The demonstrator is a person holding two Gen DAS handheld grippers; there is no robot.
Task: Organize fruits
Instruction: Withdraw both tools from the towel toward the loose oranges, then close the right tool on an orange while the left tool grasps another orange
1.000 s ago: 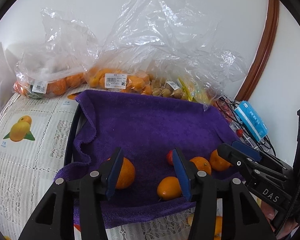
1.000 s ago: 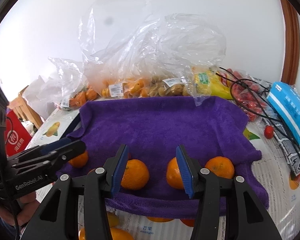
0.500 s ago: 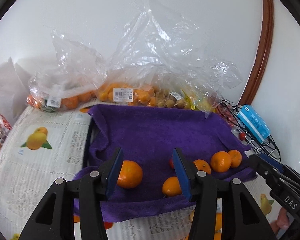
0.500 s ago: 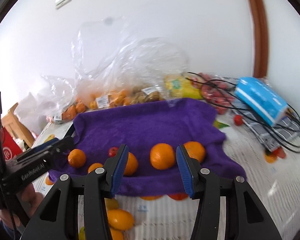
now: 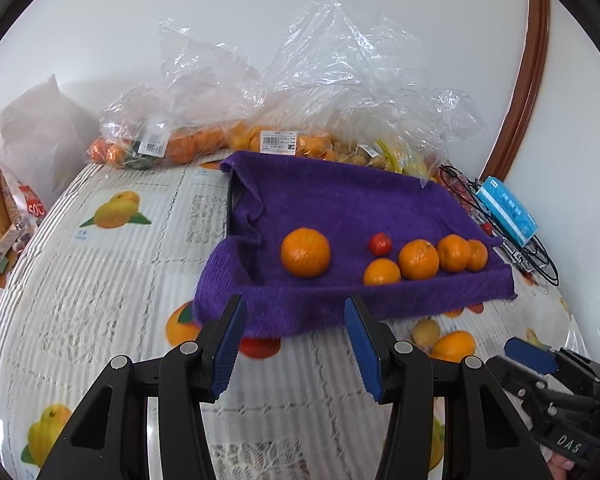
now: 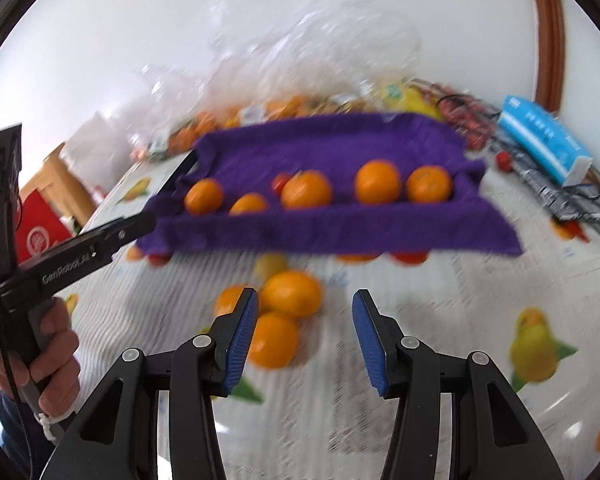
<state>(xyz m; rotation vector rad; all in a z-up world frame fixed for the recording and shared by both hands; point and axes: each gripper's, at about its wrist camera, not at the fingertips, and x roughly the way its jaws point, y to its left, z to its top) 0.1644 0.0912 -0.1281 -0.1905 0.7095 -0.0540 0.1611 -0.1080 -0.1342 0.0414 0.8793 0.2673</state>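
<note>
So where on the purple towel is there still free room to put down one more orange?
The back half of the purple towel, between the row of oranges and the clear plastic bags, is bare. So is the gap between the lone left orange and the small red fruit. The front right is crowded.

Bright, even daylight, soft shadows — left wrist view sharp, right wrist view motion-blurred, fisheye edges dark.

A plain white wall (image 5: 260,20) faces me, brown wooden trim (image 5: 520,92) curving at right (daylight, evenly bright), my counter (image 5: 100,280) lace-covered.
</note>
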